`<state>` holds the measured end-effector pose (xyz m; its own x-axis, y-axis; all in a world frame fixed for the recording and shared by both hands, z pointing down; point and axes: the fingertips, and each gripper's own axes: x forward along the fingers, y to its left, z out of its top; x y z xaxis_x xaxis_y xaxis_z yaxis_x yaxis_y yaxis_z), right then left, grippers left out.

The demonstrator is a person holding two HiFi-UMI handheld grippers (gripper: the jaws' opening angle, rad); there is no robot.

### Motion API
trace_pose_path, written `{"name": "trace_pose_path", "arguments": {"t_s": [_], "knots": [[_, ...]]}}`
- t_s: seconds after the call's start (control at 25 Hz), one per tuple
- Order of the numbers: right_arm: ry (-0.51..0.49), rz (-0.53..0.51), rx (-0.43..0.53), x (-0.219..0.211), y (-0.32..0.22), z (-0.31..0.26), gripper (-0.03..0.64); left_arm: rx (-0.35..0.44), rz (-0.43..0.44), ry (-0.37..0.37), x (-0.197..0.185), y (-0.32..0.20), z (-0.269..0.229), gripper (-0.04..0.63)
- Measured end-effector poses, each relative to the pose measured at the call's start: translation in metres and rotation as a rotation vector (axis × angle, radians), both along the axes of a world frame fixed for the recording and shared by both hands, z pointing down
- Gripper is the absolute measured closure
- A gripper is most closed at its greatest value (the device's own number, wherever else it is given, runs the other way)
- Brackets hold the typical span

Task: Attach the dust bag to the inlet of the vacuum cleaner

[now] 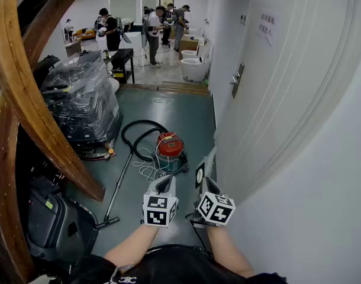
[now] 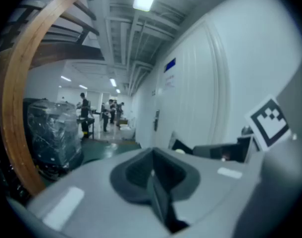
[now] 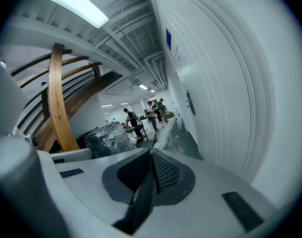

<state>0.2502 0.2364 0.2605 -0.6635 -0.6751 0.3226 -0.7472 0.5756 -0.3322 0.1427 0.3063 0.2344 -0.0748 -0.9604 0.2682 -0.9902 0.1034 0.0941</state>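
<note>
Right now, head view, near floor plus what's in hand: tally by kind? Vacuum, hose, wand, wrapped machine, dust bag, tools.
vacuum cleaner: 1
hose: 1
wand: 1
wrapped machine: 1
dust bag: 1
tools: 2, left tool and right tool
Total: 7

White wall (image 1: 322, 218), green floor (image 1: 180, 108) (glossy), perhaps a stair rail (image 1: 35, 99)
</note>
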Motion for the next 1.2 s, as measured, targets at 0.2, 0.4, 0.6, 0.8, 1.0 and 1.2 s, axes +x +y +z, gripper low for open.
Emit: {"name": "trace_pose_path", "arguments": {"t_s": [0.2, 0.4, 0.6, 0.8, 1.0, 1.2], "knots": [[0.009, -0.003, 0.003, -0.001, -0.003, 0.000, 0.604, 0.005, 0.001, 0.002, 0.000, -0.005, -0.002, 0.597], [0.013, -0.013, 0.011, -0.002, 0.001, 0.000, 0.604, 0.005, 0.009, 0.009, 0.001, -0.006, -0.001, 0.597], [0.000, -0.008, 0.010, -0.004, 0.002, -0.001, 0.604, 0.006, 0.015, 0.009, 0.000, -0.005, 0.000, 0.597], [0.002, -0.028, 0.013, -0.016, 0.006, -0.001, 0.604, 0.008, 0.003, 0.008, -0.009, 0.001, -0.001, 0.597], [0.010, -0.040, 0.008, -0.032, 0.013, 0.002, 0.604, 0.012, -0.010, 0.015, -0.026, 0.012, 0.002, 0.597], [0.016, -0.038, -0.003, -0.045, 0.018, 0.009, 0.604, 0.011, -0.019, 0.024, -0.044, 0.021, 0.006, 0.597]]}}
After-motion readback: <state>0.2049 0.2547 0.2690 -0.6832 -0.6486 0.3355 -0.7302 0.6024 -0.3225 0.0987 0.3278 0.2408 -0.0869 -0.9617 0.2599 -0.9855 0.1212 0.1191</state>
